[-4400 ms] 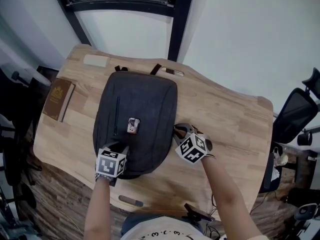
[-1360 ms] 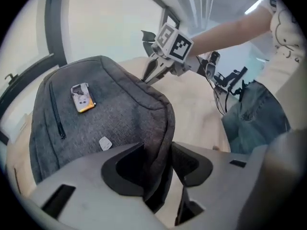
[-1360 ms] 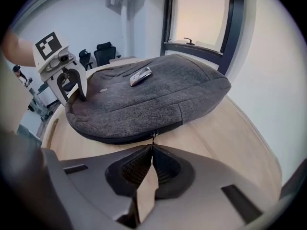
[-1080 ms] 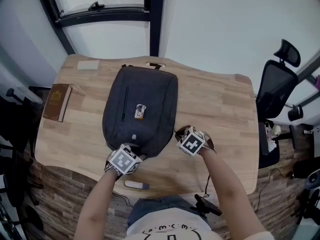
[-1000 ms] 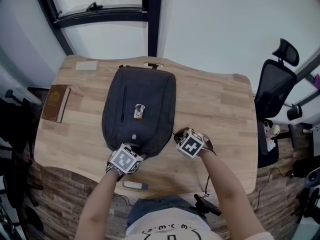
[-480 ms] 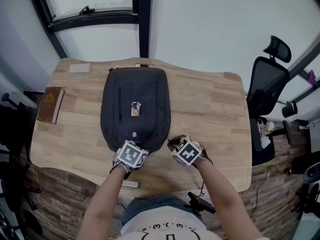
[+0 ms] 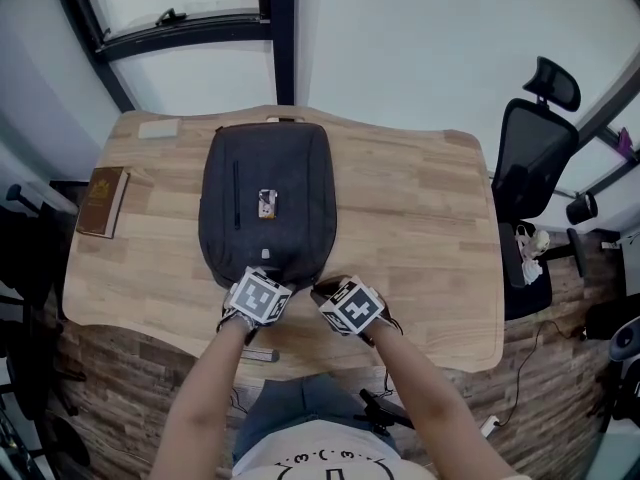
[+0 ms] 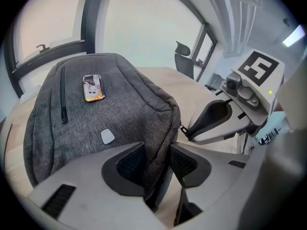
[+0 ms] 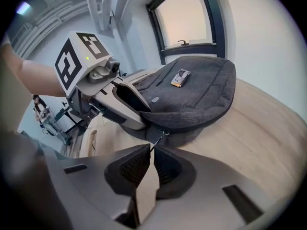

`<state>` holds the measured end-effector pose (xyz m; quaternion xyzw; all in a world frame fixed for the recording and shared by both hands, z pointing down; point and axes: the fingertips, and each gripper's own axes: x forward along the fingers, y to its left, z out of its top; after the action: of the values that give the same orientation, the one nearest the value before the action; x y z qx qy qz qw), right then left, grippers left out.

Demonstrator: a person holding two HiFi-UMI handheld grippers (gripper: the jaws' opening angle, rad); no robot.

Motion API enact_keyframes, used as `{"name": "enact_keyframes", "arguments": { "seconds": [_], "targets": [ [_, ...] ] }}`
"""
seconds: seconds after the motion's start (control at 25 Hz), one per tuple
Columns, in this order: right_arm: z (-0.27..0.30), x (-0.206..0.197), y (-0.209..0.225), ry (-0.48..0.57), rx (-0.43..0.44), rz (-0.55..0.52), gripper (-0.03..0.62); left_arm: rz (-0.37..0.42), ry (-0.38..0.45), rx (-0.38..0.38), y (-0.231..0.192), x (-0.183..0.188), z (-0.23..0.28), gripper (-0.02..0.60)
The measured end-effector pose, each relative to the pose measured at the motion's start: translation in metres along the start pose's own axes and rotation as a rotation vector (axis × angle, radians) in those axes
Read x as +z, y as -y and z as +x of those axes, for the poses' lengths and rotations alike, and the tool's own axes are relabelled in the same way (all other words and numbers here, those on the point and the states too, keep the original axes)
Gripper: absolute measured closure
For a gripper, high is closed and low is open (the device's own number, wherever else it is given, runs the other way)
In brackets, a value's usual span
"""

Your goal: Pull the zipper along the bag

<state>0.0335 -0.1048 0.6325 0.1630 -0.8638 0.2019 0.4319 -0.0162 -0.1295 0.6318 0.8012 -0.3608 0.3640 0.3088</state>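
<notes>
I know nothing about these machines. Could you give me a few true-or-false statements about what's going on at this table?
1. The left gripper is clamped on a fold of the backpack. True.
2. The right gripper is wide open and empty. False: its jaws are closed on the zipper pull at the backpack's near edge.
3. A brown book lies on the table, to the left of the backpack in the head view. True.
4. The backpack stands upright on its base. False: it lies flat on the table, front side up.
5. The book rests on top of the backpack. False: it lies apart from it, near the table's left edge.
</notes>
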Motion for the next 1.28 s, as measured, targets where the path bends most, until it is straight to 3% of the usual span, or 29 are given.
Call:
{"name": "enact_keyframes", "arguments": {
  "seconds": [0.12, 0.28, 0.48, 0.68, 0.8, 0.84, 0.92, 1.0, 1.12, 1.28],
  "targets": [
    [0.004, -0.003, -0.001, -0.022, -0.024, -0.031, 0.519, 0.058, 0.031, -0.023, 0.007, 0.0, -0.004, 0.436],
    [0.001, -0.008, 0.005, -0.043, -0.072, -0.081, 0.534, 0.212, 0.072, -0.064, 0.019, 0.001, -0.023, 0.39],
    [0.003, -0.006, 0.006, -0.041, -0.114, -0.05, 0.534, 0.481, -0.046, -0.055, 0.002, -0.027, -0.053, 0.37],
    [0.014, 0.001, 0.006, 0.013, -0.177, 0.04, 0.53, 0.519, -0.073, -0.048, -0.036, -0.056, -0.07, 0.37],
    [0.014, 0.009, 0.006, 0.052, -0.224, 0.109, 0.481, 0.585, -0.079, -0.045, -0.05, -0.069, -0.074, 0.37],
    [0.013, 0.01, 0.008, 0.048, -0.252, 0.112, 0.528, 0.619, -0.074, -0.04, -0.054, -0.07, -0.073, 0.371],
    [0.01, 0.009, 0.009, 0.025, -0.283, 0.106, 0.533, 0.67, -0.058, -0.029, -0.059, -0.071, -0.069, 0.371],
    [0.007, 0.009, 0.008, -0.001, -0.297, 0.106, 0.534, 0.641, -0.053, -0.058, -0.061, -0.07, -0.066, 0.396],
    [0.002, 0.012, 0.004, -0.024, -0.313, 0.136, 0.534, 0.501, -0.056, -0.12, -0.064, -0.068, -0.064, 0.414],
    [0.002, 0.016, -0.012, -0.028, -0.281, 0.2, 0.533, 0.384, -0.04, -0.123, -0.066, -0.065, -0.061, 0.42]
  ]
}}
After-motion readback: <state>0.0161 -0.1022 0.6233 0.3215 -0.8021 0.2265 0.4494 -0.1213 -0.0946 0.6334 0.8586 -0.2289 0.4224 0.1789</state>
